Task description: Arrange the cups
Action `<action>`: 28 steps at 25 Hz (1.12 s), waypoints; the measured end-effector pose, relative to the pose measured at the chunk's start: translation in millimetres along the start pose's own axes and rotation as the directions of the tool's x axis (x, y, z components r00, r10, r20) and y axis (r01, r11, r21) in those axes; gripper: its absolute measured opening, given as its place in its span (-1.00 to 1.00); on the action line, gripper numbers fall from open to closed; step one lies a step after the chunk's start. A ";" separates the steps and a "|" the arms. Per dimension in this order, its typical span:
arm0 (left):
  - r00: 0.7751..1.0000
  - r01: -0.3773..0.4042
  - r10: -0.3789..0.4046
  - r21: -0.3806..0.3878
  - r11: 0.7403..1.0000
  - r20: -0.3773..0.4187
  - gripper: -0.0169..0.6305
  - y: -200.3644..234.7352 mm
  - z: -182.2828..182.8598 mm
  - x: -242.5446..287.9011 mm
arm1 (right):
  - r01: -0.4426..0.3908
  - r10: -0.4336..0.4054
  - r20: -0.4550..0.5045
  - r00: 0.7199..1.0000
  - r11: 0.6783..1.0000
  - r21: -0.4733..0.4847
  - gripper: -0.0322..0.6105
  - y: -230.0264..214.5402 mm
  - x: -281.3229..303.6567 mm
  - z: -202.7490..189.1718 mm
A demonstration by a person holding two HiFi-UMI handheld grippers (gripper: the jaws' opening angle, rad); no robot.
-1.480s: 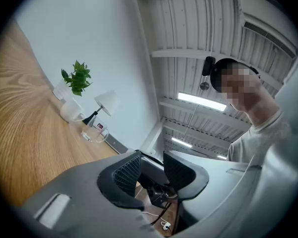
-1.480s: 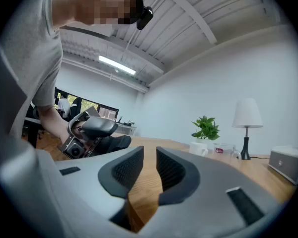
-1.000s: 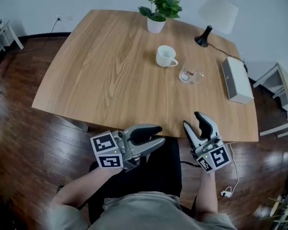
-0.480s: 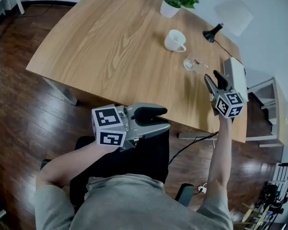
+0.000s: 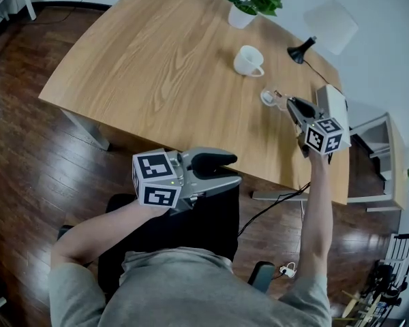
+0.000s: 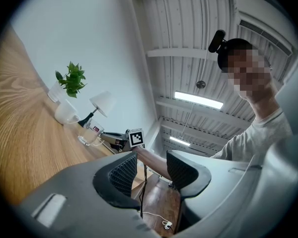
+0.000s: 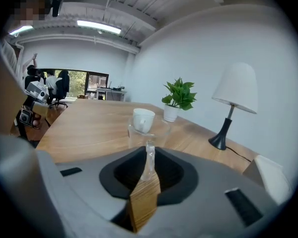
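1. Pinching the thin clear handle of the glass cup [image 7: 148,130], the right gripper [image 7: 149,168] is seen with its jaws almost together. They have just been closing, and the handle is caught between the pads.
2. The glass cup [image 5: 268,99] appears to be stood upright on the wooden table [image 5: 157,60], toward its right side. The white mug [image 5: 248,60] is set a little beyond the cup and apart from it. A potted plant [image 5: 252,2] and a lamp [image 5: 327,29] are placed further back.
3. The left gripper [image 5: 215,170] is held off the table, above the person's lap. Its jaws are apart and nothing is between them.
4. The glass cup is judged to be stiff, light, smooth and breakable. Because only the narrow handle is gripped, the body may swing or slip when lifted. It should be kept upright, moved slowly and set down softly, clear of the mug.
5. The mug is judged heavier and glazed, and it would best be taken by its handle or across its wall at the rim.
6. A small red label [image 6: 96,129] can be made out on the glass cup's wall in the left gripper view, but its print cannot be read. No brand or other writing can be read anywhere.
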State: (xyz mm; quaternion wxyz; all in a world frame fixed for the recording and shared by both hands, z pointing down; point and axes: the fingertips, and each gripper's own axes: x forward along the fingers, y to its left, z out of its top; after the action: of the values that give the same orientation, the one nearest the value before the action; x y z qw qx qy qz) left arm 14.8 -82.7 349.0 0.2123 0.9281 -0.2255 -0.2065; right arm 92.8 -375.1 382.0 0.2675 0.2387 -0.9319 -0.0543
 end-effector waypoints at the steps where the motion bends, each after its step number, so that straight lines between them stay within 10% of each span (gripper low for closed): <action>1: 1.000 0.000 0.000 -0.003 1.000 -0.001 -0.42 0.2 0.0 -0.5 | -0.002 0.002 0.002 1.000 1.000 0.016 -0.68 3.9 -2.6 -0.4; 28: 1.000 -0.013 0.013 -0.031 0.999 0.006 -0.42 6.7 -2.4 -6.7 | 0.032 -0.072 0.163 0.984 0.972 0.233 -0.69 7.5 -59.1 -12.9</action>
State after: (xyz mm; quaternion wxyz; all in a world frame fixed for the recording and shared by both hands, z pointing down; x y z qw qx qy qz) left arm 8.3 -84.0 356.1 0.2275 0.9225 -0.2290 -0.2115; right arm 140.4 -340.1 366.7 0.1560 0.2869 -0.9448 0.0263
